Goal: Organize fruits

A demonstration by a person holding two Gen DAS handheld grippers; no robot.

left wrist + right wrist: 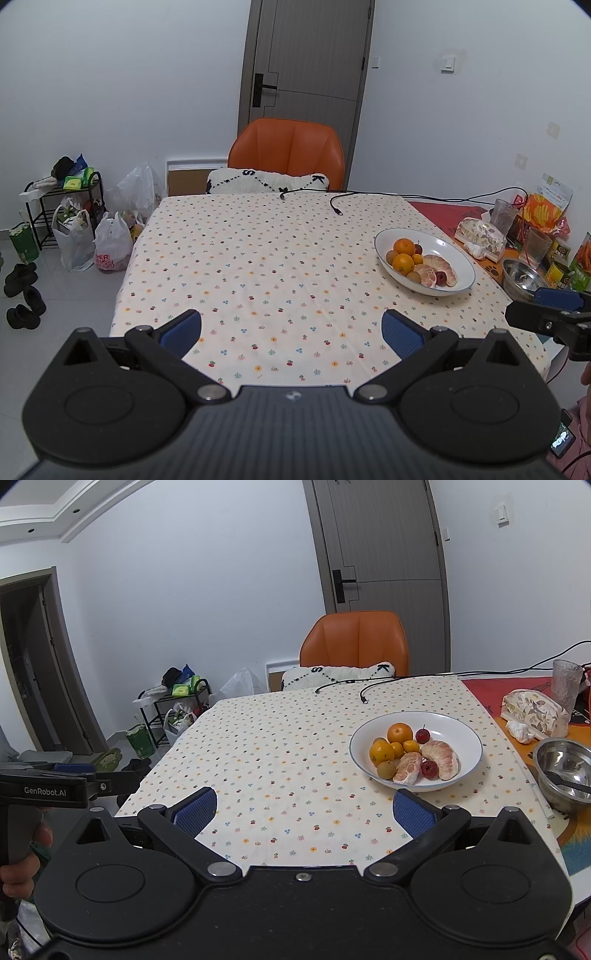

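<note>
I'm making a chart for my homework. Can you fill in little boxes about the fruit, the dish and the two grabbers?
dish: white bowl on the dotted tablecloth
fruit: oranges, peeled pomelo pieces, small red fruits, all in the bowl
left gripper: open, empty
right gripper: open, empty
nearby: steel bowl

Bench (pixel 280 760) covered by a cream cloth (pixel 258 794) with a small printed pattern. A white bowl (pixel 469 734) of fruit stood on the cloth toward the right. Two black cable ends (pixel 364 696) lay near the far edge. A steel bowl (pixel 554 753), tissue pack (pixel 535 709) and glass (pixel 565 683) occupied the uncovered right side.
</note>
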